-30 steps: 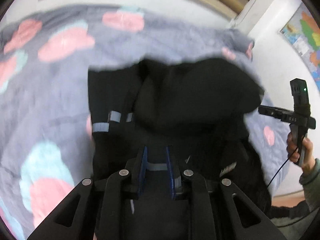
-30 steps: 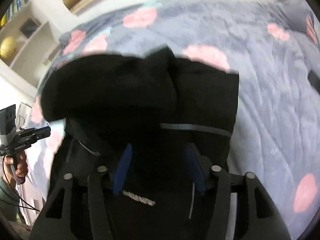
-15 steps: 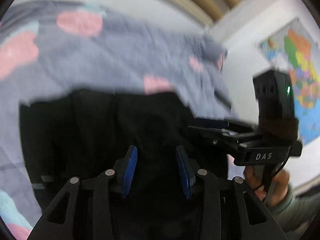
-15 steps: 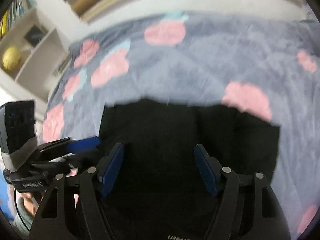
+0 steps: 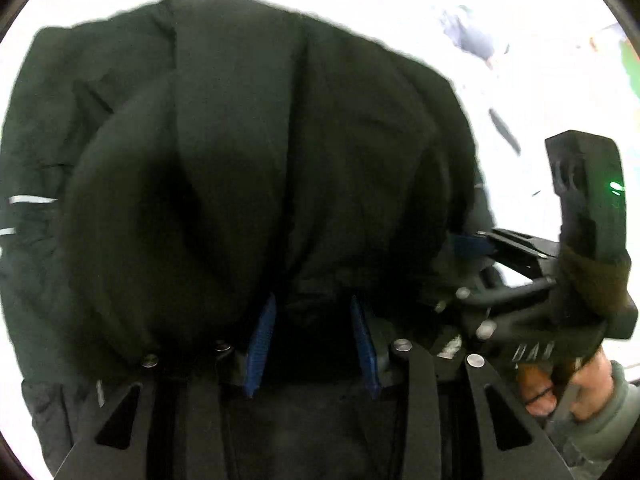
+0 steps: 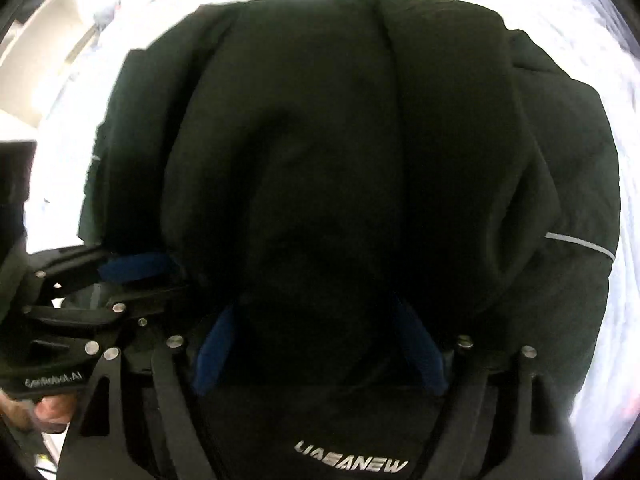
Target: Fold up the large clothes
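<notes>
A large black garment (image 5: 240, 140) lies folded into a thick bundle and fills both views (image 6: 340, 140). It has thin reflective stripes (image 6: 580, 246) and silver lettering (image 6: 352, 458) near its close edge. My left gripper (image 5: 313, 300) points down onto the bundle with its blue pads apart; black cloth bulges between them without being pinched. My right gripper (image 6: 316, 308) is opening wide, with cloth lying between its fingers but not pressed. Each gripper shows in the other's view, the right gripper (image 5: 472, 246) and the left gripper (image 6: 136, 266) close beside each other at the bundle's near edge.
The bedspread (image 5: 520, 80) around the garment is washed out to white. A person's hand (image 5: 560, 384) in a grey-green sleeve (image 5: 612, 420) holds the right gripper's handle, and another hand (image 6: 52, 404) holds the left one. White shelving (image 6: 36, 80) stands at the far left.
Both grippers have sunk close onto the garment, which now fills the views. The left jaws, earlier pinched on a fold, have parted. The right jaws have spread wider.
</notes>
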`<state>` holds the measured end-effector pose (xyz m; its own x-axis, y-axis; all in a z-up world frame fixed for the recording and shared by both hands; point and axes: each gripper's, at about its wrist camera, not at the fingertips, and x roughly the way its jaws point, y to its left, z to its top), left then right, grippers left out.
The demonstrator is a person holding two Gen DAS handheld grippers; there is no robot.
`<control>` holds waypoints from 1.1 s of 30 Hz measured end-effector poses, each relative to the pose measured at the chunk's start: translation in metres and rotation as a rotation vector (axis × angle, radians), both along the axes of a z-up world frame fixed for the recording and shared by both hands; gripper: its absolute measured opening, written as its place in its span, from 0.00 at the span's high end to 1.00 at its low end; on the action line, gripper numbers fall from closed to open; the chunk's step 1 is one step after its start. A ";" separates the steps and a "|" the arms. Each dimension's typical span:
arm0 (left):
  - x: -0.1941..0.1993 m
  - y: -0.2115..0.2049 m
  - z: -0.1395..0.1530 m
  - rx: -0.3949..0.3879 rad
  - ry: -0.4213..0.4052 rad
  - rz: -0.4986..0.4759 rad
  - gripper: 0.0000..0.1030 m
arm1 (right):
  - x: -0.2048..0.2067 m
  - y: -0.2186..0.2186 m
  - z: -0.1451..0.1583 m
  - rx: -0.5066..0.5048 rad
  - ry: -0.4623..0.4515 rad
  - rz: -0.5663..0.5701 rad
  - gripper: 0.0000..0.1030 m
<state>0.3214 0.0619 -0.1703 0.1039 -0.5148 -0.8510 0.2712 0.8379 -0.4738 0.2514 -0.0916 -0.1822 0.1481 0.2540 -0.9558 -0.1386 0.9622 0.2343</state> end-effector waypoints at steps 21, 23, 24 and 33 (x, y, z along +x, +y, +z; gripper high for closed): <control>0.052 0.051 -0.026 -0.238 0.114 0.288 0.68 | 0.082 -0.020 -0.012 -0.118 -0.051 -0.195 0.23; 0.039 0.050 -0.013 -0.220 0.098 0.281 0.68 | 0.079 -0.023 -0.005 -0.078 -0.039 -0.214 0.23; 0.026 0.049 -0.003 -0.214 0.081 0.275 0.67 | 0.075 -0.025 0.001 -0.055 -0.040 -0.221 0.23; -0.069 0.096 0.038 -0.205 0.088 0.368 0.59 | -0.024 -0.061 0.058 0.024 -0.087 -0.269 0.24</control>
